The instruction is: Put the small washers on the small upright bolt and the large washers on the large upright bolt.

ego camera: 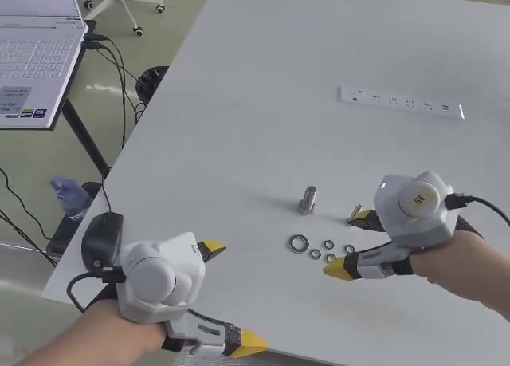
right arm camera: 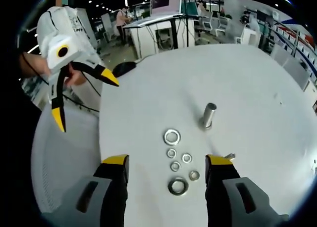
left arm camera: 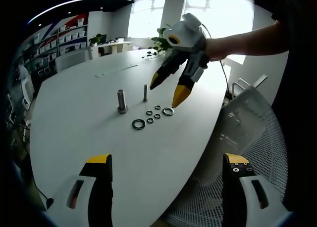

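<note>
The large upright bolt [ego camera: 307,199] [left arm camera: 121,101] [right arm camera: 208,114] stands on the white table [ego camera: 263,103]. The thin small bolt [left arm camera: 145,92] [right arm camera: 229,157] stands just beside it. In front of the bolts lie two large washers [right arm camera: 172,136] [right arm camera: 178,186] and several small washers [ego camera: 328,244] [left arm camera: 150,120] [right arm camera: 175,166]. My right gripper [ego camera: 349,242] [left arm camera: 167,88] [right arm camera: 167,160] hovers open over the washers, holding nothing. My left gripper [ego camera: 231,296] [left arm camera: 167,160] [right arm camera: 84,99] is open and empty at the table's near edge, well away from the washers.
A white power strip [ego camera: 398,103] lies farther back on the table. A laptop [ego camera: 32,55] sits on a side desk at the left, with cables and a bottle below. A mesh chair [left arm camera: 242,118] stands by the table's edge.
</note>
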Demonstrator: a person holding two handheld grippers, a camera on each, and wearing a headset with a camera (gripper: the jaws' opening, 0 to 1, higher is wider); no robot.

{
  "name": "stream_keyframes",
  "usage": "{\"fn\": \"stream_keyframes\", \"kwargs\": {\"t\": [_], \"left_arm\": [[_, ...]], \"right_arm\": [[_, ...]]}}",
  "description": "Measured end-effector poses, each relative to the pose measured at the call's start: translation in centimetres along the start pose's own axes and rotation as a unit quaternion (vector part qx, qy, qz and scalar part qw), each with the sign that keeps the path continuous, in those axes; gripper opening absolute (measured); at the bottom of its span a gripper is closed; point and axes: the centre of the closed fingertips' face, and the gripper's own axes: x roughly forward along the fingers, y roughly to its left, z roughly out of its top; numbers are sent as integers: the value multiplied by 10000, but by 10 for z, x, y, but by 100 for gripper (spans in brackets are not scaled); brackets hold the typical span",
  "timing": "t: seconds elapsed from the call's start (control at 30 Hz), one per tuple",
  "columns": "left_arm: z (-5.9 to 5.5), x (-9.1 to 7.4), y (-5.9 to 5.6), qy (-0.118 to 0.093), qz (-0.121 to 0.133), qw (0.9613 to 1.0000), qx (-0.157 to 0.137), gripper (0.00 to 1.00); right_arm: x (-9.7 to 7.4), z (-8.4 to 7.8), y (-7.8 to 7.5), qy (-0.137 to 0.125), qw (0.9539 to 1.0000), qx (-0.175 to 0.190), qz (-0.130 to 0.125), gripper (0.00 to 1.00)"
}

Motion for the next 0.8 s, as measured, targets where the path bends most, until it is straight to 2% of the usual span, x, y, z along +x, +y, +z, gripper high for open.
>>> {"fn": "stream_keyframes", "kwargs": {"t": [0.33,0.8], "left_arm": [[-4,0,0,79,-9,10000,52,92],[-6,2,2,124,-15,9999,53,91]], "right_arm": [[12,3,-3,199,9997,-124,91,61],[38,13,0,541,9968,-531,234,58]]}}
